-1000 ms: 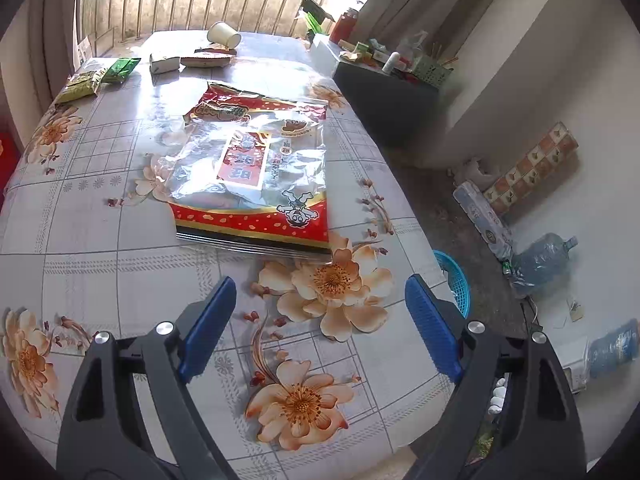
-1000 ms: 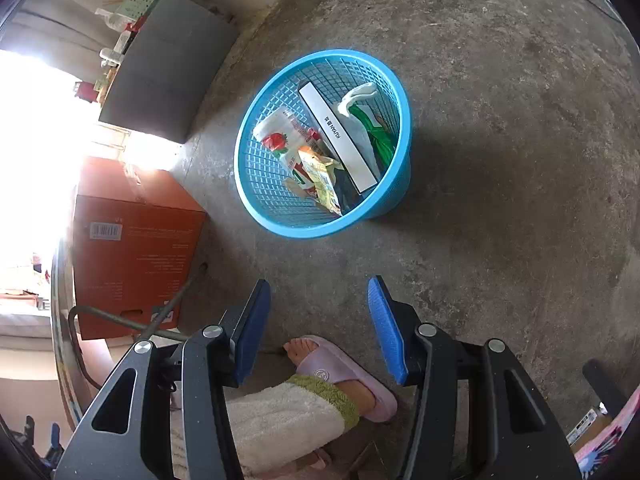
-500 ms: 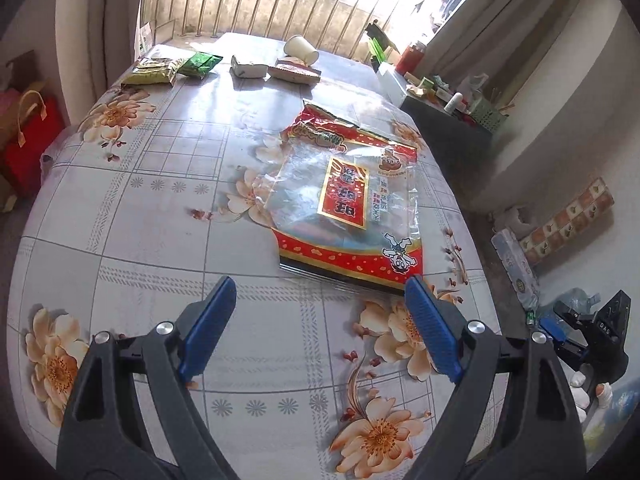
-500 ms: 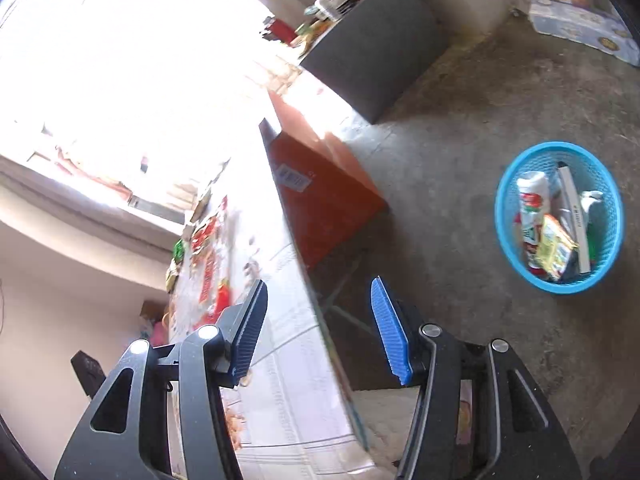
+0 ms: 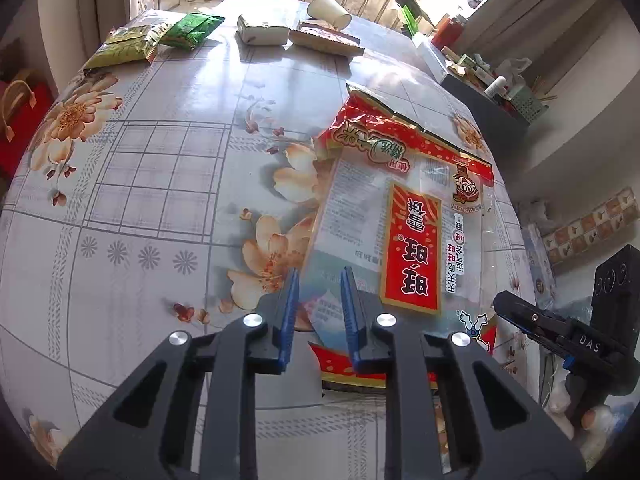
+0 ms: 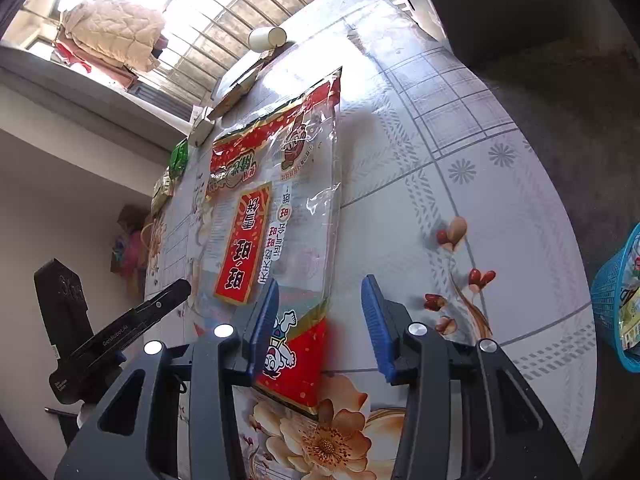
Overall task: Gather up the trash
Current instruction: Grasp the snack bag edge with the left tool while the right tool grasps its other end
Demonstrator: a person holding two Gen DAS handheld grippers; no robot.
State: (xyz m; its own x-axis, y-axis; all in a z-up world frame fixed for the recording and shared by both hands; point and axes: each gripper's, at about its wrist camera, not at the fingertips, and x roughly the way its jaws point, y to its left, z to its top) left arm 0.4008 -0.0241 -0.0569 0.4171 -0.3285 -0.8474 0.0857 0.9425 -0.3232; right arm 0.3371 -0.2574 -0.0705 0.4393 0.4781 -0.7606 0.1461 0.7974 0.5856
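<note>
A large red and clear snack bag (image 5: 404, 216) lies flat on the floral tablecloth (image 5: 160, 184); it also shows in the right wrist view (image 6: 276, 200). My left gripper (image 5: 318, 312) has its blue fingers drawn close together over the bag's near left corner; whether they pinch the film is unclear. My right gripper (image 6: 320, 324) is open just above the bag's near right corner, and it also shows at the right of the left wrist view (image 5: 560, 332). The blue trash basket (image 6: 616, 300) stands on the floor beyond the table's right edge.
At the table's far end lie two green packets (image 5: 160, 38), a small white box (image 5: 262, 32), a brown wrapper (image 5: 326, 38) and a tipped paper cup (image 5: 330, 10). A dark cabinet (image 5: 488, 108) with clutter stands to the right.
My left gripper moved forward onto the bag's corner and its fingers closed most of the way. My right gripper swung from the floor and basket up over the table to the bag.
</note>
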